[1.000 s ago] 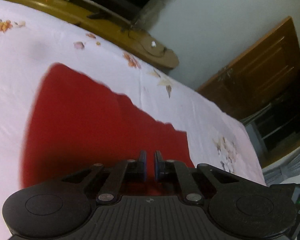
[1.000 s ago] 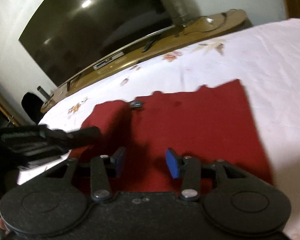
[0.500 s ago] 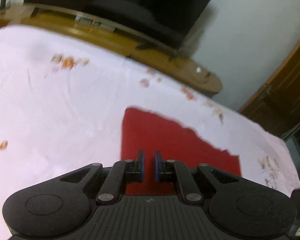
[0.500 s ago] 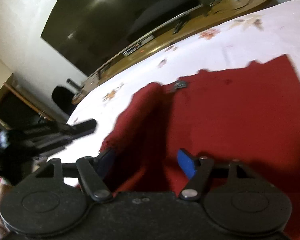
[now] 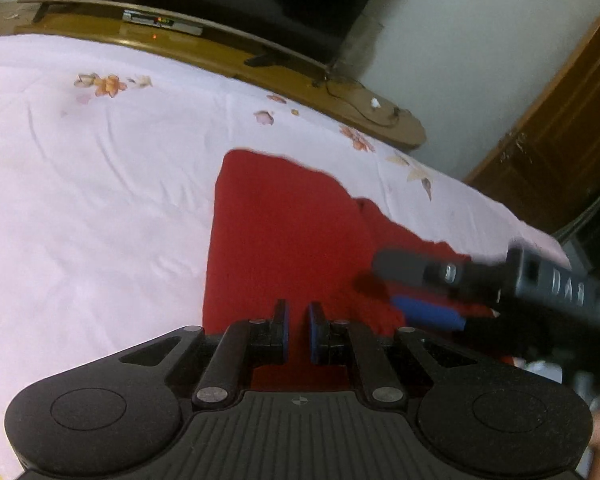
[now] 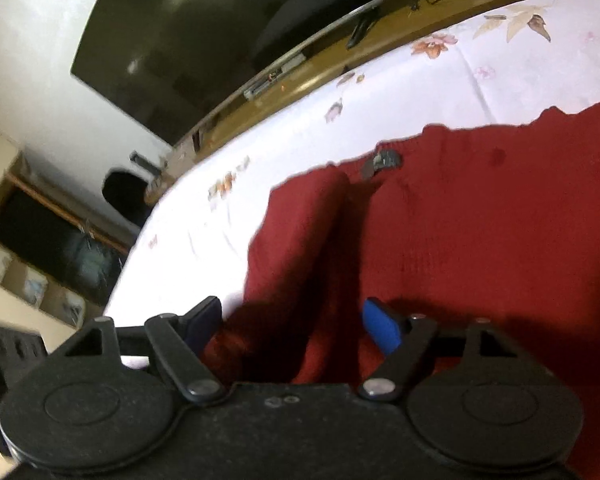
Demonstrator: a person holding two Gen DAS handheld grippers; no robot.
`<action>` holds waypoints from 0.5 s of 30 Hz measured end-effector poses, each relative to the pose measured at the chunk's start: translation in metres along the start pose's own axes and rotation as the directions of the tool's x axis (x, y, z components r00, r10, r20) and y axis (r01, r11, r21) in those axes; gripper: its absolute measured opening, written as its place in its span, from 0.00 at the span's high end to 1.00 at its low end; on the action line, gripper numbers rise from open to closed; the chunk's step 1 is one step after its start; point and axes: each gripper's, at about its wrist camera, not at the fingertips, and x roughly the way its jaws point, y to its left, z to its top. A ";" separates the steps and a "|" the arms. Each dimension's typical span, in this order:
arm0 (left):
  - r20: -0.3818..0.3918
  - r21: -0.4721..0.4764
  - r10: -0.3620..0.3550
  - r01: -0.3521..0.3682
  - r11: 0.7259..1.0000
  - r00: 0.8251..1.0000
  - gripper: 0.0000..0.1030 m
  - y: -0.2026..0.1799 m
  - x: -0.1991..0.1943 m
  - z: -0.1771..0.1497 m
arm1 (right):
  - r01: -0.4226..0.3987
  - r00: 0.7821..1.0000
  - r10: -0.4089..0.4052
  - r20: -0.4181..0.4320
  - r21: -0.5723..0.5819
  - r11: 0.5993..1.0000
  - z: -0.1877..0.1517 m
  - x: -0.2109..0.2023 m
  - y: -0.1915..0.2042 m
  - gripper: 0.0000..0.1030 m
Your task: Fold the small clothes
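Observation:
A red knitted garment (image 5: pixel 292 236) lies on the white flowered bedsheet (image 5: pixel 100 184). It also shows in the right wrist view (image 6: pixel 480 232), with a fold ridge on its left part and a small grey tag (image 6: pixel 382 160) at its far edge. My left gripper (image 5: pixel 298 332) hovers at the garment's near edge, jaws nearly closed with a narrow gap and nothing between them. My right gripper (image 6: pixel 292 324) is open wide over the folded left part, red cloth between the fingers. It also shows in the left wrist view (image 5: pixel 440 296), at the right.
A wooden TV bench (image 5: pixel 260 64) with a large dark television (image 6: pixel 220 28) runs along the far side of the bed. A brown wooden door (image 5: pixel 560 136) stands at the right. Shelves (image 6: pixel 32 264) stand to the left of the bed.
My left gripper has drawn back and swung, so more bare sheet shows to the left. My right gripper has opened wider and moved in over the garment's left fold, now visible in the left view.

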 end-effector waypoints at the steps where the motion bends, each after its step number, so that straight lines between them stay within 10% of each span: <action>1: -0.001 0.011 0.001 -0.001 1.000 1.000 0.93 0.000 0.000 -0.001 | 0.003 1.000 -0.003 0.012 0.007 1.000 0.001 -0.002 -0.002 0.25; 7: 0.006 0.042 -0.002 0.002 0.999 1.000 0.93 -0.004 -0.002 -0.003 | 0.004 0.998 -0.001 -0.058 0.050 0.999 0.002 0.017 -0.009 0.26; 10: 0.015 0.031 0.004 -0.004 0.999 1.000 0.93 0.003 -0.005 -0.002 | 0.004 0.995 0.000 -0.103 0.038 0.999 -0.004 0.027 -0.008 0.55; 15: 0.043 0.000 0.020 -0.020 1.000 0.999 0.93 0.012 -0.012 0.000 | 0.024 0.995 -0.025 -0.101 -0.016 1.000 -0.008 0.029 0.001 0.76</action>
